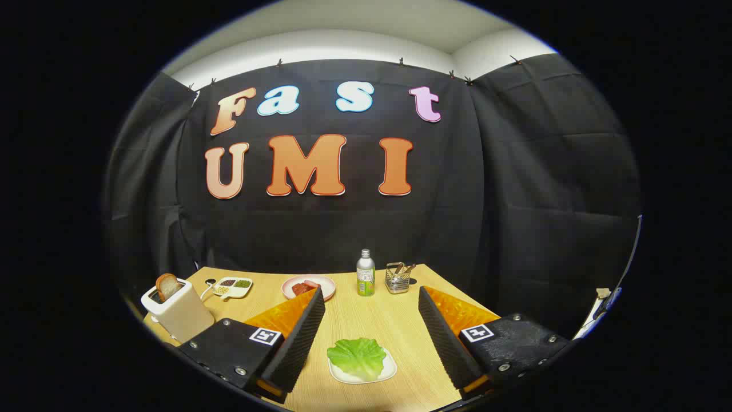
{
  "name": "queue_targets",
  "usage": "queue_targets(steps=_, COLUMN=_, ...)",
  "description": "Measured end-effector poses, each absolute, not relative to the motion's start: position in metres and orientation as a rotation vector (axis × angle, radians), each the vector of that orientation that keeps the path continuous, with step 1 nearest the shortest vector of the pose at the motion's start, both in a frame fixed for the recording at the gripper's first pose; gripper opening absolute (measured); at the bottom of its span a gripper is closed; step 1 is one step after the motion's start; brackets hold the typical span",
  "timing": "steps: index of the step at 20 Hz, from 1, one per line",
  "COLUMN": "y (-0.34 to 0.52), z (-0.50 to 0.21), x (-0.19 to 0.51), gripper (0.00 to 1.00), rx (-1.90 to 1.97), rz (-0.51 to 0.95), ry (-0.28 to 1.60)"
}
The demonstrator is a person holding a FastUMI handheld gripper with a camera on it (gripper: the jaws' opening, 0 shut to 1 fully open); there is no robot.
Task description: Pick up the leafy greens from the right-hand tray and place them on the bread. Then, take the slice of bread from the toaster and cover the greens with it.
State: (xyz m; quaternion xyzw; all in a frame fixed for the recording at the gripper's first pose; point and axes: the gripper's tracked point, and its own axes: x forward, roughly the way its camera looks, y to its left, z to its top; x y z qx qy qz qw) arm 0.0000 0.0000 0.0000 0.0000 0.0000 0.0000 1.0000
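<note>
Your tongs [372, 320] gape wide, holding nothing. Lower them squarely over the ruffled green lettuce leaf [357, 356] on its white tray [390, 372], then pinch gently.

The hand-held gripper [372, 320] hovers with both fingers spread wide, gripping nothing.

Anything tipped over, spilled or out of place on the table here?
Nothing stands out. The lettuce leaf lies flat on its white tray between the open gripper jaws; bread slice sits in the toaster; the bottle stands upright.
</note>
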Motion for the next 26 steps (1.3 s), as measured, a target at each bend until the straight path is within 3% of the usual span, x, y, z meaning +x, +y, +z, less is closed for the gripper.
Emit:
queue_targets(steps=14, y=0.018, z=-0.028, x=0.029, gripper=0.98, rx=-0.046, rz=0.063, ry=0.113)
queue_targets(steps=19, y=0.022, z=-0.06, x=0.057, gripper=0.99, rx=-0.193, rz=0.118, ry=0.298)
queue_targets(steps=26, y=0.021, z=-0.132, x=0.086, gripper=1.0, rx=-0.348, rz=0.206, ry=0.749)
